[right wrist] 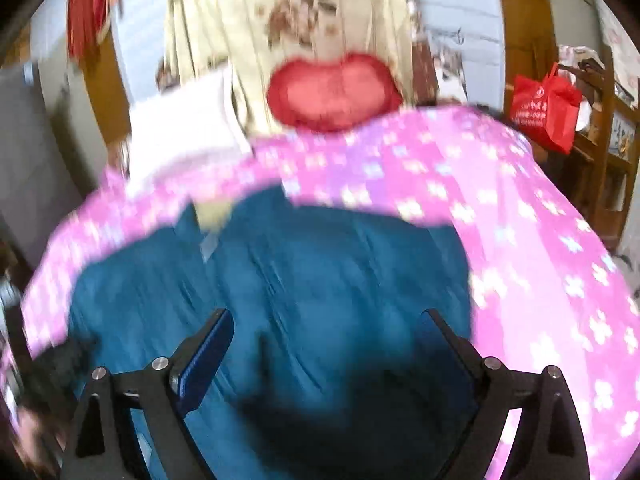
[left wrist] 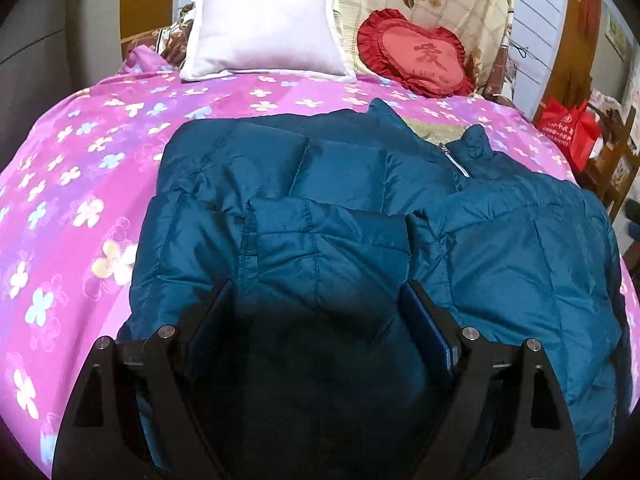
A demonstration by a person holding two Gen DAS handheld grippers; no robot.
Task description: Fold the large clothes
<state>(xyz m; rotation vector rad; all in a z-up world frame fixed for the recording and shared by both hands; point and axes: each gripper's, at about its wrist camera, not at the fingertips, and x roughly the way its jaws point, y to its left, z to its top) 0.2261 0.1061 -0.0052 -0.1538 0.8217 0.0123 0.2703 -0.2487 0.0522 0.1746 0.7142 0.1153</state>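
A pink flowered bedspread [left wrist: 80, 168] is covering the bed, and at its far left a white pillow [left wrist: 266, 36] is leaning against the headboard bedding. Moving right, the teal quilted jacket [left wrist: 348, 184] is lying across the middle of the spread, collar and zipper pull [left wrist: 456, 162] at the far side, with one sleeve [left wrist: 324, 240] already folded in over the body. The left gripper [left wrist: 316, 300] is hanging low over that folded sleeve, jaws standing wide apart with only fabric beneath them, not pinched. Further right, a red heart cushion [left wrist: 414, 56] is sitting beyond the collar, and a red bag [left wrist: 568, 128] is hanging off a wooden stand beside the bed.

The right gripper [right wrist: 328, 332] is likewise spread wide and holding nothing, hovering over the jacket's right half; its view is smeared by motion, so exactly which seam lies beneath it is hard to tell.

The risk here looks twofold. The slick, puffy shell is likely springing back, so the folded sleeve may be sliding open once left unattended. And a hurried right-hand pinch may be catching the bedspread together with the jacket, or only the outer layer, dragging the whole garment askew.
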